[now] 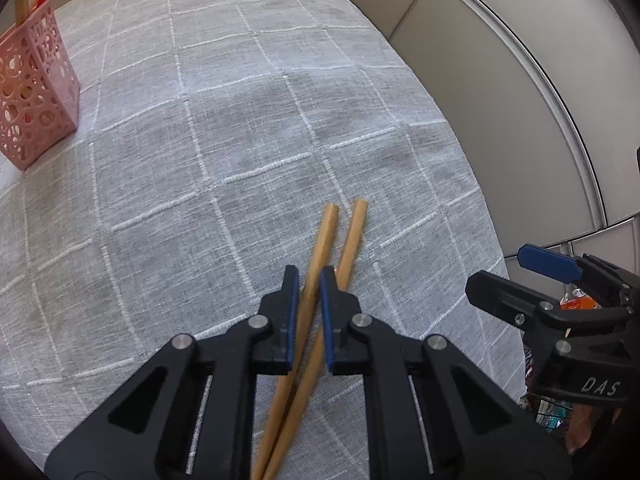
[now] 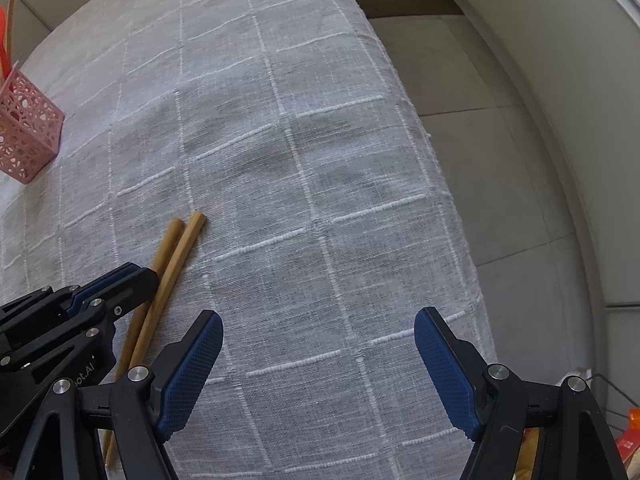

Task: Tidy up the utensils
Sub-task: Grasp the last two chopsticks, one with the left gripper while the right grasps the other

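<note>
Left wrist: pink holder (image 1: 36,92) far left

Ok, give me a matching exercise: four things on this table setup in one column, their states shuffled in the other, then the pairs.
Things:
1. left gripper
2. right gripper
3. pair of tan wooden chopsticks
4. pink perforated plastic utensil holder

States:
A. standing upright at the table's far left
B. fingers wide apart, nothing between them
C. lying on the grey checked tablecloth
D. fingers closed around the sticks

Pairs: 1-D, 2-B, 3-C, 4-A
</note>
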